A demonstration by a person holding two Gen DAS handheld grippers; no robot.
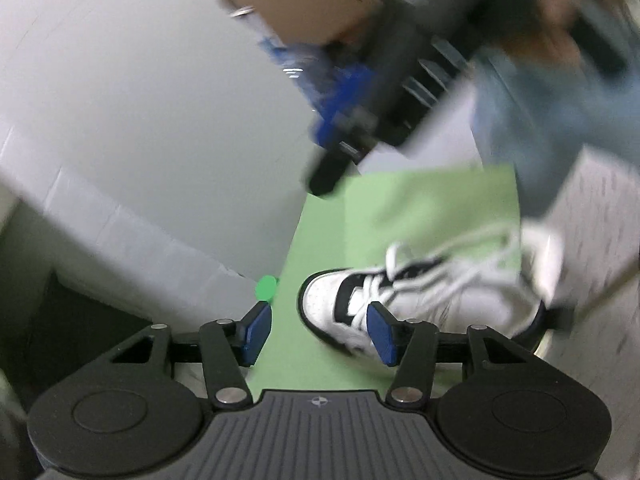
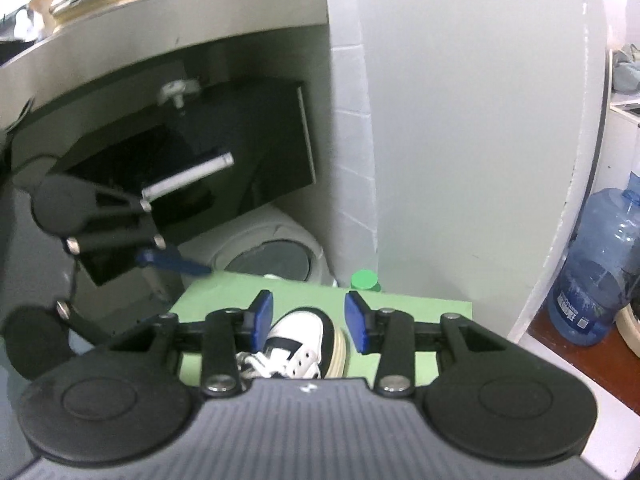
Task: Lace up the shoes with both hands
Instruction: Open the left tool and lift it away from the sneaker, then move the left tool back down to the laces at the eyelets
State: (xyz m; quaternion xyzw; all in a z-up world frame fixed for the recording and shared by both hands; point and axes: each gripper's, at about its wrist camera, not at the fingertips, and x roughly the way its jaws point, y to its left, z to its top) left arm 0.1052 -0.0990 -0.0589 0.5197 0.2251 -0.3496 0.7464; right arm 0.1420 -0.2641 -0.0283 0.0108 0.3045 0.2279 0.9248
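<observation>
Shoe [image 1: 420, 308]: white and black sneaker, lying on the green mat [image 1: 420, 208], toe pointing at the green cap [image 1: 266, 288] off the mat's edge, heel away from it; long axis runs across the left wrist view. Laces [image 1: 480, 248]: white, loose, trailing over the tongue toward the heel; whether they are threaded or tied is blurred. Left gripper [image 1: 318, 330]: fingers spread wide, nothing between them, hanging above the toe end, the shoe ahead and to its right. Right gripper [image 2: 308, 322]: likewise spread and empty, directly over the shoe, toe [image 2: 304, 328] showing between its fingers; appears the nearer of the two to the laces. Judgement: scene fits either laces about to be taken up or just let go. Containers: blue water jug [image 2: 592, 272], beyond the shoe's right, contents unclear; round white bin [image 2: 276, 256] past the mat's far edge, its inside not visible.
</observation>
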